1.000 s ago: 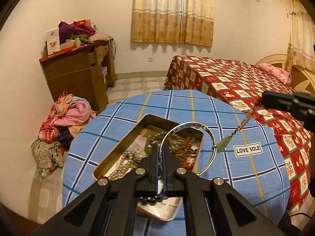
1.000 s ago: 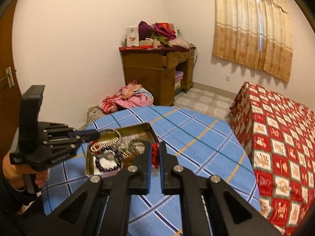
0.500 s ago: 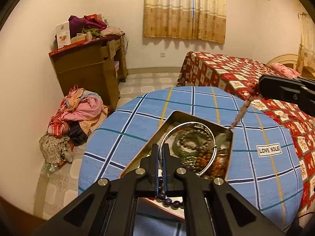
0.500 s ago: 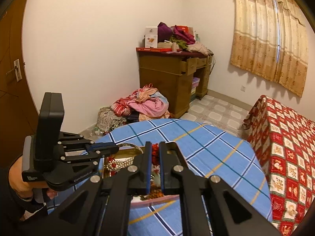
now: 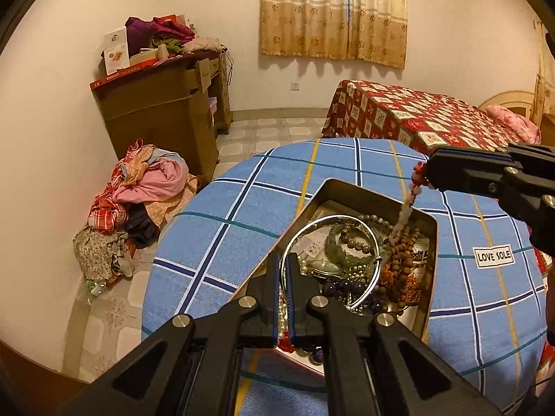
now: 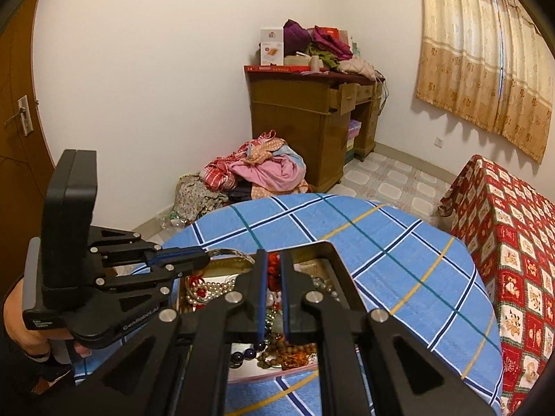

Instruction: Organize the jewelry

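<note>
On the blue plaid tablecloth (image 5: 222, 239), our left gripper (image 5: 285, 270) clamps the thin silver metal bangle (image 5: 373, 242) over the open rectangular metal tin (image 5: 430, 263) of tangled jewelry; at right, our right gripper (image 5: 432, 170) pinches a red beaded tasselled strand (image 5: 411, 196) hanging into the tin.

A shiny metal bangle (image 5: 329, 263) hangs over a matt metal tin (image 5: 428, 277) on woven checked cloth (image 5: 242, 228).
</note>
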Tool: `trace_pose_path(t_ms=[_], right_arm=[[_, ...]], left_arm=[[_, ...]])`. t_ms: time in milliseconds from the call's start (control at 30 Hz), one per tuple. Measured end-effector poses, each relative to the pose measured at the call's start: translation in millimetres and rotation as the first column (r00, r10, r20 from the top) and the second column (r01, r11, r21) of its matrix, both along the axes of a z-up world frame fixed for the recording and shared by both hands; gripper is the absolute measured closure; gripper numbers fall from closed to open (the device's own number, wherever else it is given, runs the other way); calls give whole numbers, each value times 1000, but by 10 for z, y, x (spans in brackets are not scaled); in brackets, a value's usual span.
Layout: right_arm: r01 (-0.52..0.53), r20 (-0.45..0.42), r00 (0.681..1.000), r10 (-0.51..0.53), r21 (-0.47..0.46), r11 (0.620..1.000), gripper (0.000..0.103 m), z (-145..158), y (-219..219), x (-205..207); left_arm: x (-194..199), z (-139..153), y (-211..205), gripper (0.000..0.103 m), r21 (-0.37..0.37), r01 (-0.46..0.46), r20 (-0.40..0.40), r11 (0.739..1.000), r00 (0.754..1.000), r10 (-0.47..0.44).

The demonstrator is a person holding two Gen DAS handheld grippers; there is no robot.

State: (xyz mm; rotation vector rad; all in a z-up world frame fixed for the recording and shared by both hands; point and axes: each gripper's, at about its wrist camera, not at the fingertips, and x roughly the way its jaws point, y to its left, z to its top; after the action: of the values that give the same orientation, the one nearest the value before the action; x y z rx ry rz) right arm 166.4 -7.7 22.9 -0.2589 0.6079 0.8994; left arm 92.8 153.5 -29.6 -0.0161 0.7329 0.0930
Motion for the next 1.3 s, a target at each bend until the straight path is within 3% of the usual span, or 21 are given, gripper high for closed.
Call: trace_pose_path(t_ms=[200,400,533,567,667,1167,1300], right_arm=[[23,-13,1000,-23,10,1000,95,-77,42,60],[20,-79,997,-21,-12,1000,90,-303,61,126],[50,-96,994,-51,-13,999,89,-373,-33,143],[62,-100,993,-63,-11,998,84,-377,-60,148],[98,-89,991,-97,5,995,44,-359,-135,124],[124,-85,989,-120,39,992,40,-326,-337,-162],[130,-82,989,-125,58,990,35,-313,-405,-214]], left_arm=[[42,-119,7,100,12,-14,-24,1000,1000,14],[64,-199,-41,90,50,-27,-60,998,998,30],[0,-202,-79,45,71,-38,-44,997,998,41],[-26,-188,-89,37,80,-45,-29,996,998,48],[-86,-161,-104,35,74,-54,-14,996,998,55],[-396,-98,-178,35,17,-127,30,992,992,126],[-451,-70,-239,35,19,-122,40,992,992,121]])
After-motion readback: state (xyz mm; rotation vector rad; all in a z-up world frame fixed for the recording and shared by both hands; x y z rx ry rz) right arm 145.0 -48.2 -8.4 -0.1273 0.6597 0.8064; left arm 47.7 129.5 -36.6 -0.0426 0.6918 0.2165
